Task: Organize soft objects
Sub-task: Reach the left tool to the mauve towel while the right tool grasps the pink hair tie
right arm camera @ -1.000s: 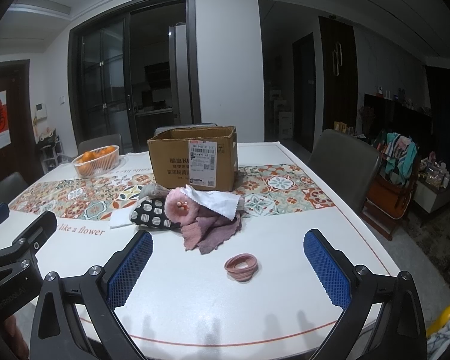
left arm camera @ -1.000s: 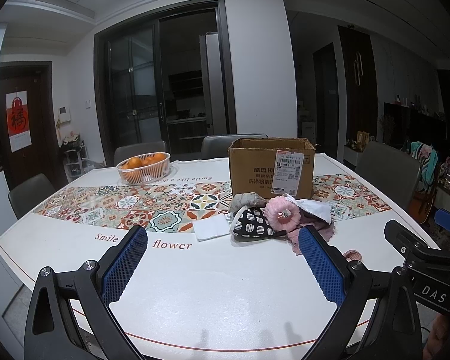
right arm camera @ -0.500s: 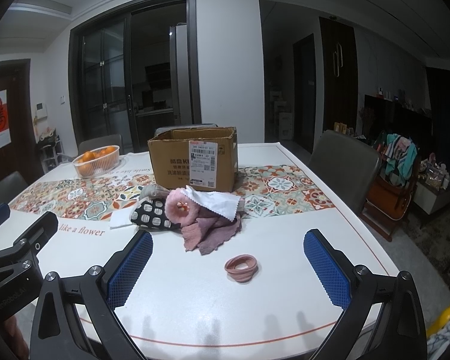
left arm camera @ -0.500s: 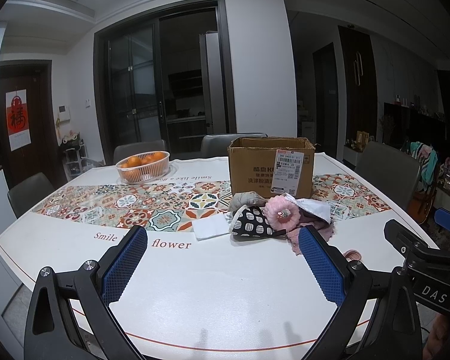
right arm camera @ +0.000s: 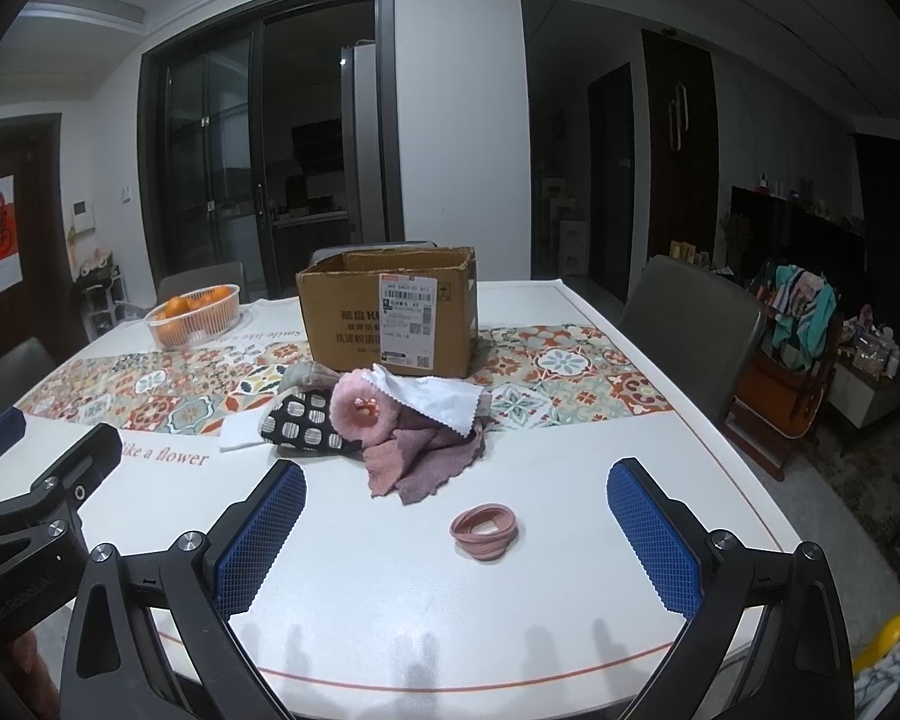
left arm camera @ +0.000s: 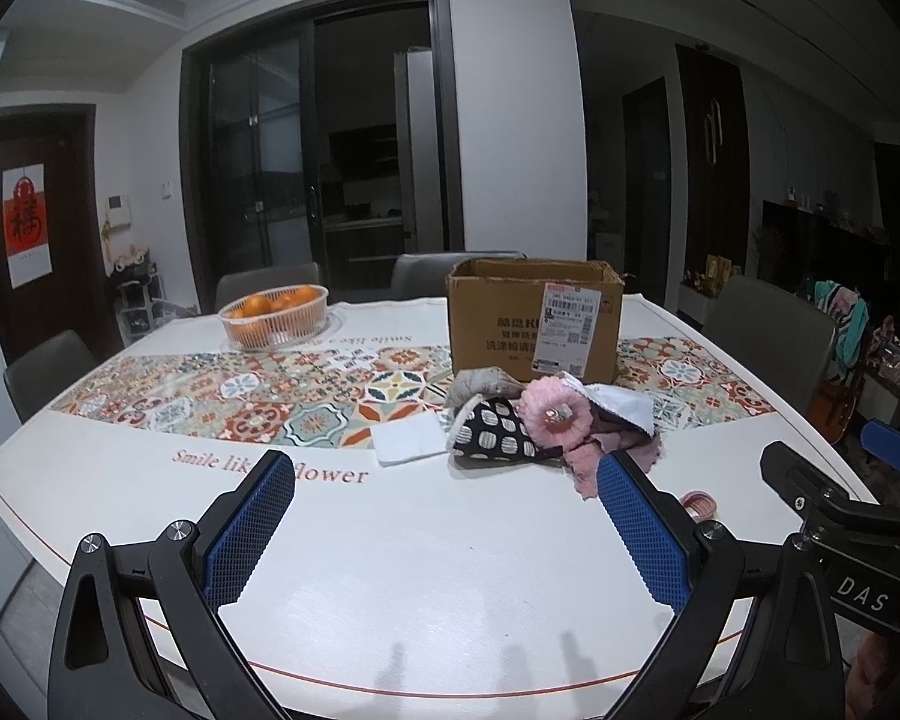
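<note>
- Table: white top with a patterned runner across the middle.
- Cardboard box: open, upright, on the runner at the far side.
- Soft objects: piled against the box's near face; pink fluffy item on top, white cloth to its right.
- Left hand-held gripper: fingers spread apart, empty, over the near edge.
- Right hand-held gripper: fingers spread apart, empty.
- Pink hair tie: alone, near the pile.

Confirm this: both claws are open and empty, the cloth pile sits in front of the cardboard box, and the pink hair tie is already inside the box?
Not quite. The pink hair tie lies on the table, nearer than the cloth pile, as the right wrist view shows. The rest holds.
</note>
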Motion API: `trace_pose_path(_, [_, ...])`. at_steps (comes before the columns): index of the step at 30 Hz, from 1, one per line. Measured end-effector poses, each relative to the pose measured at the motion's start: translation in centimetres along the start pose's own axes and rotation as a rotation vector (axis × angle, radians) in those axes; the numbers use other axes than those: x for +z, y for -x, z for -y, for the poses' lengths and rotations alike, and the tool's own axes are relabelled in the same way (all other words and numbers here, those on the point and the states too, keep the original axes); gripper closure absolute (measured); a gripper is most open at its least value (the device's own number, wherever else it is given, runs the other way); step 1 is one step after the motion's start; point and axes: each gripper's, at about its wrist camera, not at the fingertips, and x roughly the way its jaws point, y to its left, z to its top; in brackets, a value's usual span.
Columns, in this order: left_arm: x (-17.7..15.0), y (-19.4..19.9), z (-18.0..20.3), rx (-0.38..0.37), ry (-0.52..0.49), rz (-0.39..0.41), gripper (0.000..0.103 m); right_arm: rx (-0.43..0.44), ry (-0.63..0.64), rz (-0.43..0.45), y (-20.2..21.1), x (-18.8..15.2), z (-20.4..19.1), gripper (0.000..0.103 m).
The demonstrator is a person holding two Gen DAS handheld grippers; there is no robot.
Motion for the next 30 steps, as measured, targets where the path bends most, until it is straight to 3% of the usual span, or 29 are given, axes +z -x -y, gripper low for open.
trace_pose_path(15, [-2.2, -5.9, 2.2, -0.082, -0.053, -0.082, 0.005, 0.004, 0.01, -0.122, -5.8, -2.5, 1.0, 0.006])
trace_pose_path(30, [-2.2, -13.8, 5.3, -0.255, -0.071, -0.199, 0.009, 0.008, -0.01, -0.259, -12.5, -4.5, 2.1, 0.02])
